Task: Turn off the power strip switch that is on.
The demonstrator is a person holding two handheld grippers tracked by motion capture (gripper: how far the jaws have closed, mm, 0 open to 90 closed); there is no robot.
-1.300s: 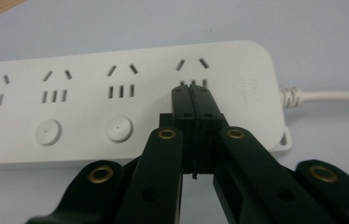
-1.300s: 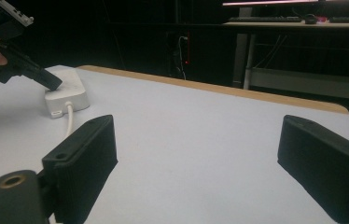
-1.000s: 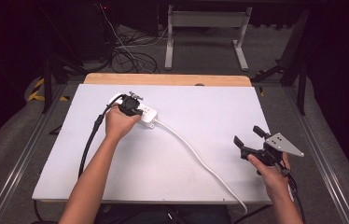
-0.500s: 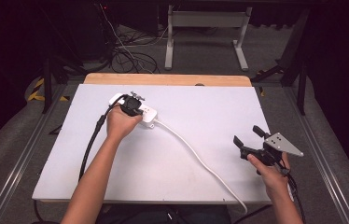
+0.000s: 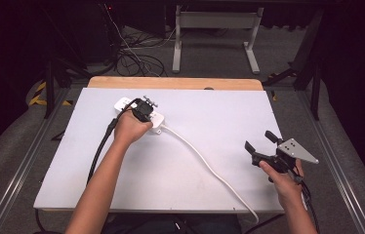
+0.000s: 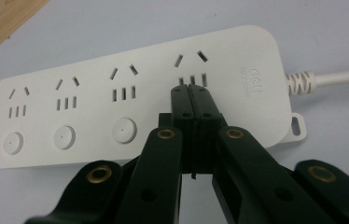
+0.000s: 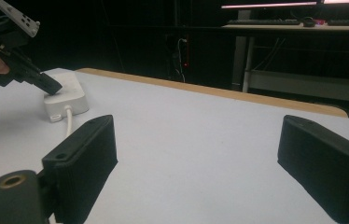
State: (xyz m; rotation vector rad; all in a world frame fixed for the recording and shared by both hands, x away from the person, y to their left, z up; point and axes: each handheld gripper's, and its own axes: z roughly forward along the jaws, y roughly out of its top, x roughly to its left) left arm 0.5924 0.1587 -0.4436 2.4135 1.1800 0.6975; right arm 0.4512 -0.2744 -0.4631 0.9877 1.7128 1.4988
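1. The left gripper (image 6: pixel 192 93), jaws pressed together with nothing between them, has its tips on the white power strip (image 6: pixel 93 112)
2. The power strip lies at the table's (image 5: pixel 210 146) far left
3. The right gripper (image 7: pixel 196 163) hovers with its jaws wide apart

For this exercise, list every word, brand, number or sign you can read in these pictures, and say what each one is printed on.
"deli": pale embossed brand on the white power strip, beside the cord end, seen sideways in the left gripper view.
A smaller line under that brand: too faint to read.
The right gripper and its grey plate: no text, just holes.
Screen strip at the top of the right gripper view: too blurred to read.
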